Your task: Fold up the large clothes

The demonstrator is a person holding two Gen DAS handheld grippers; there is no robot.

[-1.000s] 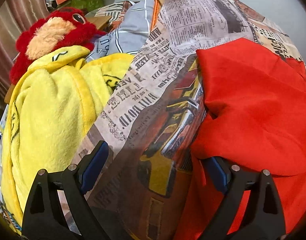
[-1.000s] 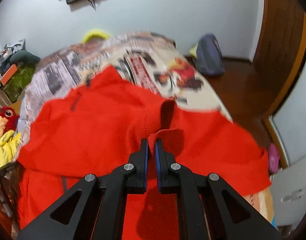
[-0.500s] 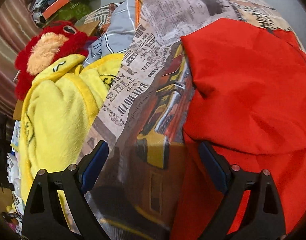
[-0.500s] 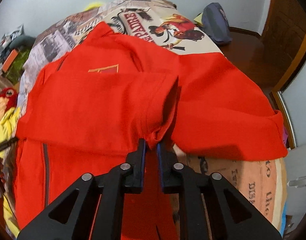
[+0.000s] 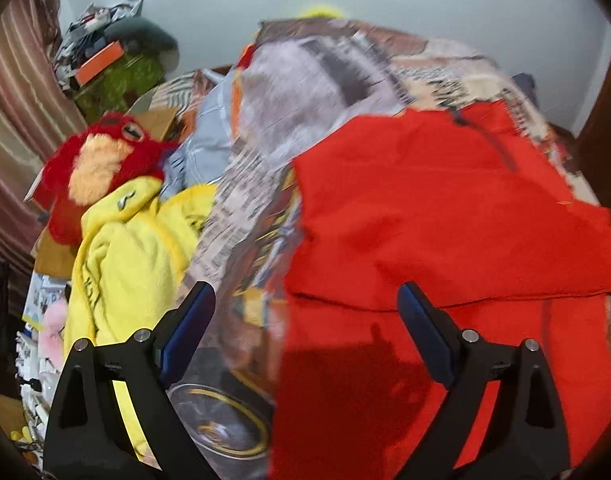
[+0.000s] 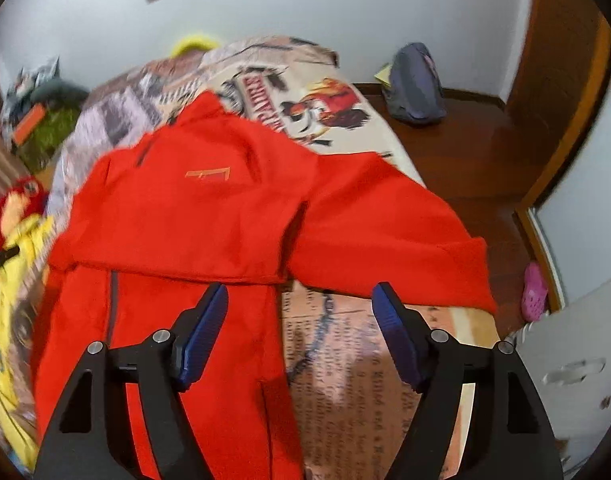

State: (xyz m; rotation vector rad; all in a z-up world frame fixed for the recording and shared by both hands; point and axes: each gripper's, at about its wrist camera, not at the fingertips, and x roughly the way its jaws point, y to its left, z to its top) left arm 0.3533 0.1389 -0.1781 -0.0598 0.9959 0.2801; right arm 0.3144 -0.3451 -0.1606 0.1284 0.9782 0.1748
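Observation:
A large red jacket [image 6: 209, 216] lies spread on a bed with a newspaper-print cover [image 6: 345, 360]. One sleeve is folded across its chest; the other sleeve [image 6: 385, 248] stretches out to the right. My right gripper [image 6: 299, 300] is open and empty, just above the jacket's folded edge. In the left wrist view the jacket [image 5: 445, 220] fills the right side. My left gripper [image 5: 305, 304] is open and empty above the jacket's left edge and the bed cover [image 5: 245, 184].
A yellow fleece blanket [image 5: 121, 264] and a red plush toy [image 5: 93, 160] lie left of the jacket. Cluttered boxes [image 5: 105, 60] stand at the back left. A grey backpack [image 6: 415, 84] sits on the wooden floor; a pink shoe [image 6: 533, 292] lies right of the bed.
My right gripper has opened and let go of the red sleeve, which now lies across the jacket. Both grippers have pulled back and up.

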